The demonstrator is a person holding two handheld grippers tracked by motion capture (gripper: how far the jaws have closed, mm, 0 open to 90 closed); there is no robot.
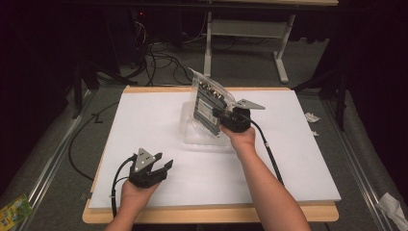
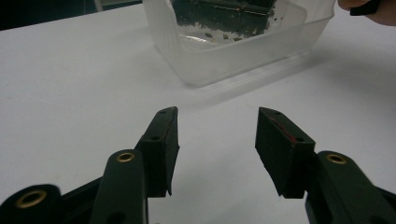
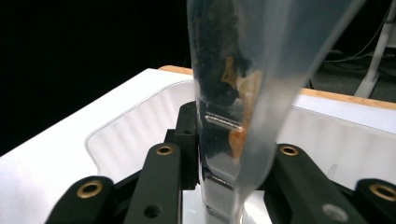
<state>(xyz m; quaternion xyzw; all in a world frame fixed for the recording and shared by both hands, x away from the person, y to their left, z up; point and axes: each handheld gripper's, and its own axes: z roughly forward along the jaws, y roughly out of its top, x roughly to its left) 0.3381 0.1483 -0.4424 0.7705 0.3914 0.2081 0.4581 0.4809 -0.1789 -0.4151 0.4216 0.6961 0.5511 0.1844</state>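
At frame centre our right tool [image 1: 222, 115] pinches a clear plastic snack bag [image 1: 210, 103] above the translucent plastic tub [image 1: 188, 127], while our left tool [image 1: 161, 166] rests spread lower left.

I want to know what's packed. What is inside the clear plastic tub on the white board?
The tub holds a dark circuit board in a clear bag, gripped by the right claw. Below it, contents are hidden.

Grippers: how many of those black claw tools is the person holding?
2. The left gripper hovers open over the white board; the right gripper clamps a bag standing in the clear tub.
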